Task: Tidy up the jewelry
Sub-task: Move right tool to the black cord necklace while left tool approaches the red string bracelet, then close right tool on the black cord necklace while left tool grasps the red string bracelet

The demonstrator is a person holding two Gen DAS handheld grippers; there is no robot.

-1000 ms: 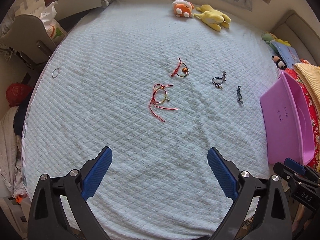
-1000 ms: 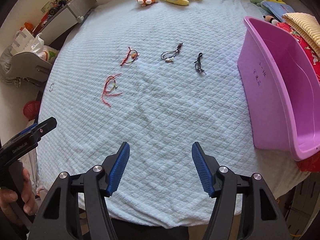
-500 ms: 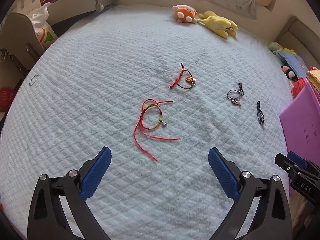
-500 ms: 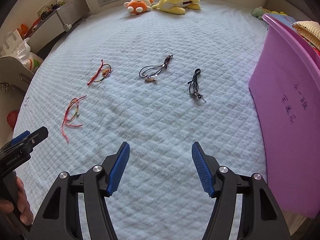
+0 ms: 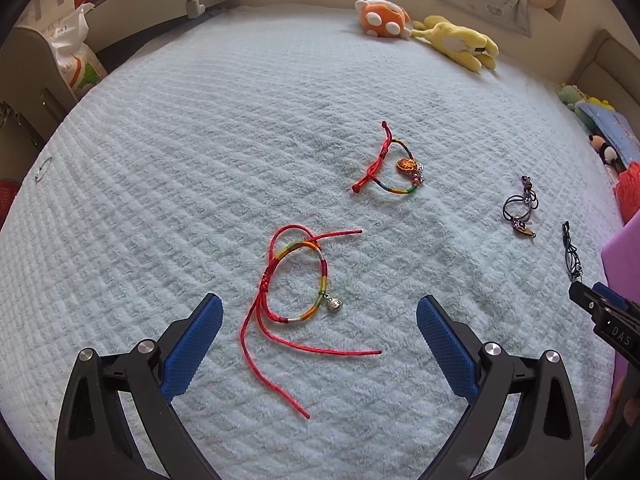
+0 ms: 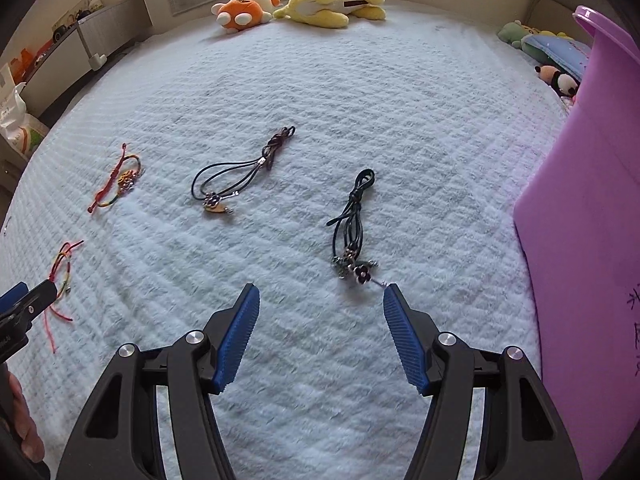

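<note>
Four cord bracelets lie apart on a pale quilted bedspread (image 5: 160, 160), red bracelet (image 5: 298, 280) before the wide-open left gripper (image 5: 318, 330), black one (image 6: 352, 232) before the empty, open right gripper (image 6: 320, 332), pink tub (image 6: 580, 240) alongside.
</note>
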